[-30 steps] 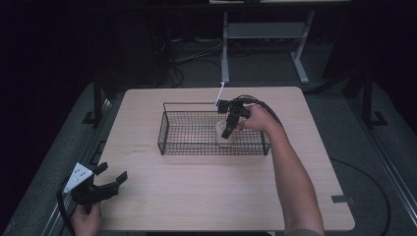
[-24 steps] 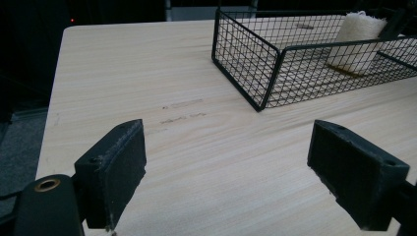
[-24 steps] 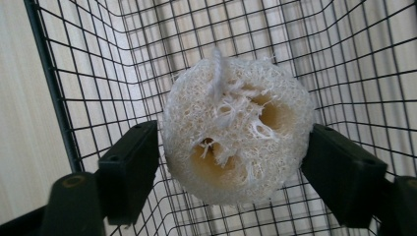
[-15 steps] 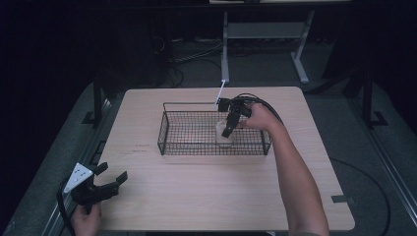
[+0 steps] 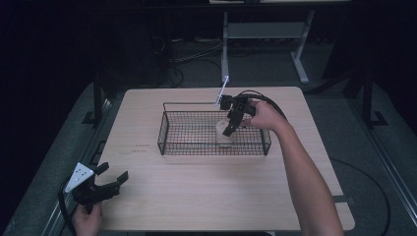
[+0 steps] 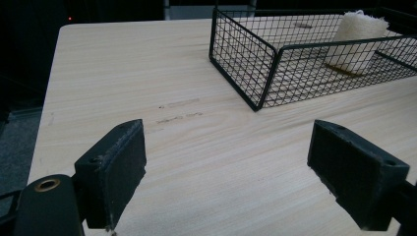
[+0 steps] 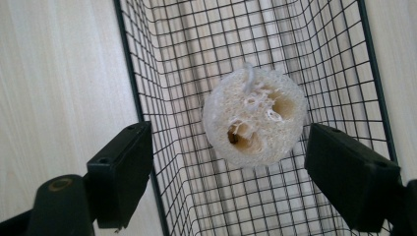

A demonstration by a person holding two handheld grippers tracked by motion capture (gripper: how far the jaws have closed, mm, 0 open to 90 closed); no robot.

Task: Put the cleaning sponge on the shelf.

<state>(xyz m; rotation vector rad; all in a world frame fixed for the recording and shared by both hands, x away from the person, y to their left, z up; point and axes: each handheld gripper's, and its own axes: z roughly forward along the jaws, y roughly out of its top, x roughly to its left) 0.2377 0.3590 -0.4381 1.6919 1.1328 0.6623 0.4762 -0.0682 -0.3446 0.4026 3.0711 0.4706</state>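
1. One wire basket (image 5: 196, 142) stands on the bench (image 5: 206, 191), toward its far edge.
2. One loofah piece (image 5: 223, 133) stands upright inside the basket, near its right end.
3. The right hand-held gripper (image 5: 229, 129) hangs just above the loofah; its jaws have just been opening, wide apart, pads clear of it.
4. The left hand-held gripper (image 5: 114, 175) sits at the bench's near left corner, jaws apart, holding nothing.

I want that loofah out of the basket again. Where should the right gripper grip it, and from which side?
Probably from straight above, jaws closing on the round side wall of the loofah. It stands upright on the floor of the basket, holed end facing up, apart from the wire walls. The right gripper hangs over it, open, jaws on either side.
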